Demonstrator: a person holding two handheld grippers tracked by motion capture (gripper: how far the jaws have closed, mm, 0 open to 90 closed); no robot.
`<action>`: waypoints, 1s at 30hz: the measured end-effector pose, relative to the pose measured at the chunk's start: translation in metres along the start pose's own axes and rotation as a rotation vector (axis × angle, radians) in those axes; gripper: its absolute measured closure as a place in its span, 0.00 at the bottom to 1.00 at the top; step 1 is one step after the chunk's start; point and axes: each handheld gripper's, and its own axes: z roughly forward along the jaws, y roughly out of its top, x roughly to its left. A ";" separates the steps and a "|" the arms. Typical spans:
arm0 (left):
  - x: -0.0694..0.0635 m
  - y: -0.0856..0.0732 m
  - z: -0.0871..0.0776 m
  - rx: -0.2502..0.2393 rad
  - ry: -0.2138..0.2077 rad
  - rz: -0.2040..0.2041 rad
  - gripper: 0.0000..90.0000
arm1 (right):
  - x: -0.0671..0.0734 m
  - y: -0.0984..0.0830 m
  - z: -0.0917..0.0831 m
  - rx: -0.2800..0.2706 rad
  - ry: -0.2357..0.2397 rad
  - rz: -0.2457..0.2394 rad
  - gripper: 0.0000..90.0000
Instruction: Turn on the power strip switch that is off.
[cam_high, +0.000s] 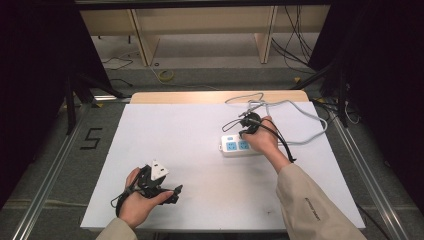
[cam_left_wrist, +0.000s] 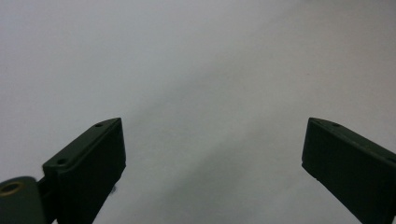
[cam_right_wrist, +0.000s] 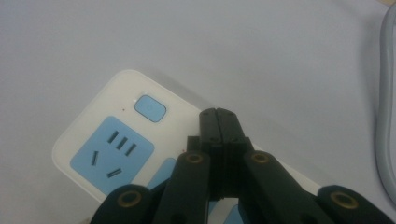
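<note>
- the left gripper (cam_high: 172, 194) lay low at the near-left of the white table (cam_high: 165, 130), held in the person's left hand (cam_high: 136, 205); its jaws stood wide apart with nothing but bare tabletop between them, as the left gripper view made plain.
- a grey three-cornered plate (cam_high: 158, 170) sat on top of it, facing up.
- to the right and farther from the person lay the power strip (cam_high: 232, 145) — a white block with blue sockets, its long axis running roughly across the table, left to right.
- the right gripper (cam_right_wrist: 219, 122) was poised over the strip, jaws pressed together and holding nothing; in the right gripper view its tip sat just beside the blue button (cam_right_wrist: 150, 108), a little to the button's right, with a blue socket (cam_right_wrist: 113, 155) below it.
- the right hand (cam_high: 262, 140) was much the nearer one — the left was well apart from the strip. any press on the button would, i judged, call for a small shift of the tip toward it.
- a grey cable (cam_high: 300, 112) looped off behind the strip toward the far-right edge.
</note>
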 end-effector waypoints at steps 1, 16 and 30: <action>0.000 0.000 0.000 0.000 0.000 0.000 0.06 | 0.000 0.000 0.000 0.002 0.000 0.001 1.00; 0.000 0.000 0.000 -0.003 0.000 -0.003 0.06 | -0.001 0.005 0.000 0.037 0.007 0.003 1.00; 0.000 0.000 0.000 -0.001 -0.004 -0.001 0.06 | 0.001 0.009 0.001 0.065 -0.005 -0.006 1.00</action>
